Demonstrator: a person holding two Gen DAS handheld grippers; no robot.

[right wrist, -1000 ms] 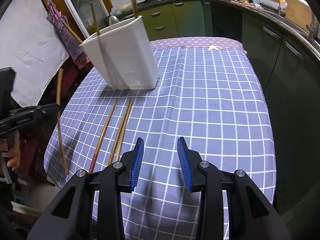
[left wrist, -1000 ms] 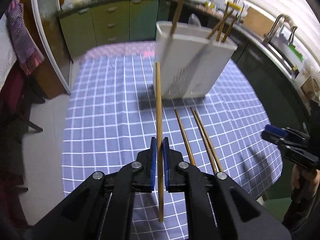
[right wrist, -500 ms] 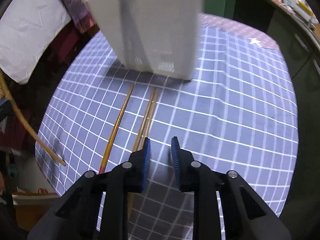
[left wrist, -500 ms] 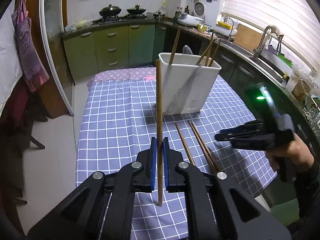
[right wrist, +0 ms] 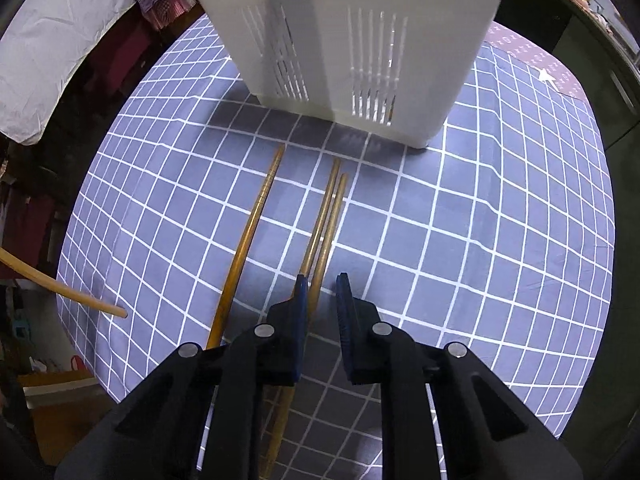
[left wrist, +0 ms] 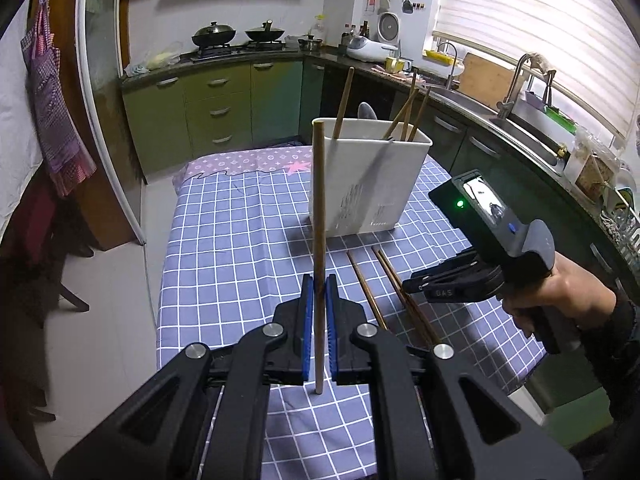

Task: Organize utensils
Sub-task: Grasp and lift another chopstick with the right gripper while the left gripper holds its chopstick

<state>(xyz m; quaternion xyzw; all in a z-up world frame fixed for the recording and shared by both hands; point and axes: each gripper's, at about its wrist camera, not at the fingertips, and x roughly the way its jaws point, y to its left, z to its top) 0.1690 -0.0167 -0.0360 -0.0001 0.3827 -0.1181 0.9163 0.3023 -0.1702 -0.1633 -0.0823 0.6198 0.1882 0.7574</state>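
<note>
Right claw lowering over the paired chopsticks; left claw holding one upright

Three chopsticks lie on the checked table [right wrist: 460,240] in front of the white utensil holder [right wrist: 360,40], their long axes running from the holder toward the right claw [right wrist: 322,280]. The touching pair of chopsticks [right wrist: 326,216] lies directly under and ahead of its tips, the single chopstick [right wrist: 248,236] off to its left. Its jaws have just been closing and stand narrowly apart, one stick of the pair between them; no pad visibly presses it. The left claw [left wrist: 319,282] is clamped on an upright chopstick [left wrist: 319,208], short of the holder.
</note>
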